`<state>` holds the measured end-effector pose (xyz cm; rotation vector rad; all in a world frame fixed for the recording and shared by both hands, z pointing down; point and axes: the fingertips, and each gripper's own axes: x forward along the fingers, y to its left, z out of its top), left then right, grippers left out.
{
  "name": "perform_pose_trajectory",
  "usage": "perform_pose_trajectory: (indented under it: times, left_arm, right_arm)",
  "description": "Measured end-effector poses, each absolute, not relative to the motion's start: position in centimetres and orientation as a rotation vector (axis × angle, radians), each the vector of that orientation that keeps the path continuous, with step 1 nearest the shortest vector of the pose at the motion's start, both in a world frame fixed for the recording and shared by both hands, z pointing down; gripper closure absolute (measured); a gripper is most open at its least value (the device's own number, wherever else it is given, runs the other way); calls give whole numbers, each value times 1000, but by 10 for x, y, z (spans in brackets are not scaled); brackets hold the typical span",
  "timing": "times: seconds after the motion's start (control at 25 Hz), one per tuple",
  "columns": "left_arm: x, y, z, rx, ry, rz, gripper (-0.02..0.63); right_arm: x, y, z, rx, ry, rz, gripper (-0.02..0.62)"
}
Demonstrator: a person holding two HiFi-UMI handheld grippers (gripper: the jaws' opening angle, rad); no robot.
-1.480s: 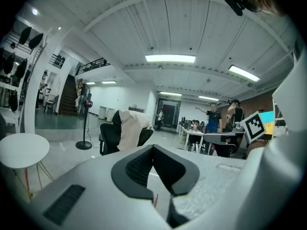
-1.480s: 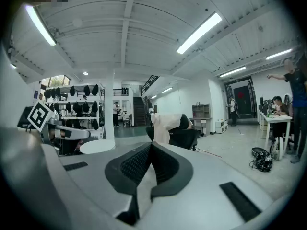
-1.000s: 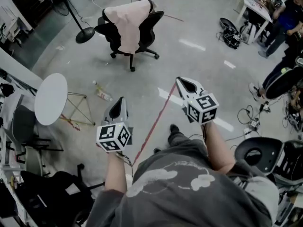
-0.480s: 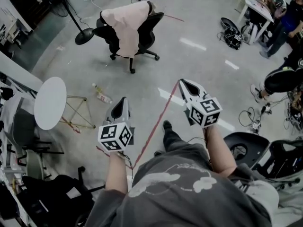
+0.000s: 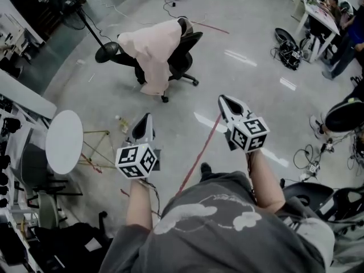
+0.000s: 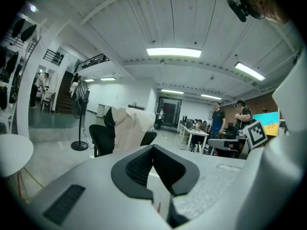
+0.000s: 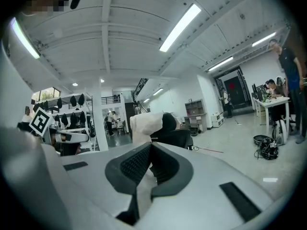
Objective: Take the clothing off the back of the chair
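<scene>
A pale pink cloth garment (image 5: 152, 50) (shirt or jacket, hard to tell from this far off) hangs draped over the back of a black swivel office chair (image 5: 185, 58) on the grey floor, well ahead of both grippers. The left gripper (image 5: 147, 117) and right gripper (image 5: 221, 98) point towards it, jaws closed together with nothing between them.

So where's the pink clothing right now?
The pink clothing hangs over the back of the black office chair, upper middle of the head view, just right of the fan base.
</scene>
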<state>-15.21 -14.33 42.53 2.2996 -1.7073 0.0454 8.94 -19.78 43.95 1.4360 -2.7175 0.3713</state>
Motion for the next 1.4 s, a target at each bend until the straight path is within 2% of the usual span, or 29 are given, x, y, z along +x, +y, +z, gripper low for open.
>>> perform_pose_trajectory:
  times: [0.24, 0.28, 0.36, 0.56, 0.76, 0.84, 1.24, 1.4]
  left_arm:
    - [-149, -203, 427, 2269, -1747, 49, 604]
    - [-146, -210, 429, 2266, -1744, 52, 585]
    - [-142, -224, 431, 2264, -1730, 60, 506]
    - [-138, -260, 432, 2277, -1691, 111, 366]
    - [-160, -297, 446, 2222, -1760, 170, 137]
    - [-165, -315, 450, 2209, -1763, 198, 89]
    - [-173, -397, 457, 2144, -1687, 174, 27]
    - [-176, -424, 464, 2130, -1681, 201, 25]
  right_arm:
    - [94, -255, 444, 1400, -2729, 364, 603]
    - [95, -262, 446, 1389, -2735, 375, 603]
    - [95, -275, 450, 1368, -2744, 398, 603]
    - [85, -308, 452, 1346, -2761, 457, 603]
    - [68, -330, 462, 1341, -2745, 478, 603]
    - [61, -340, 464, 1333, -2736, 483, 603]
    - [38, -404, 467, 1349, -2701, 500, 603]
    - [33, -421, 471, 1365, -2684, 507, 603]
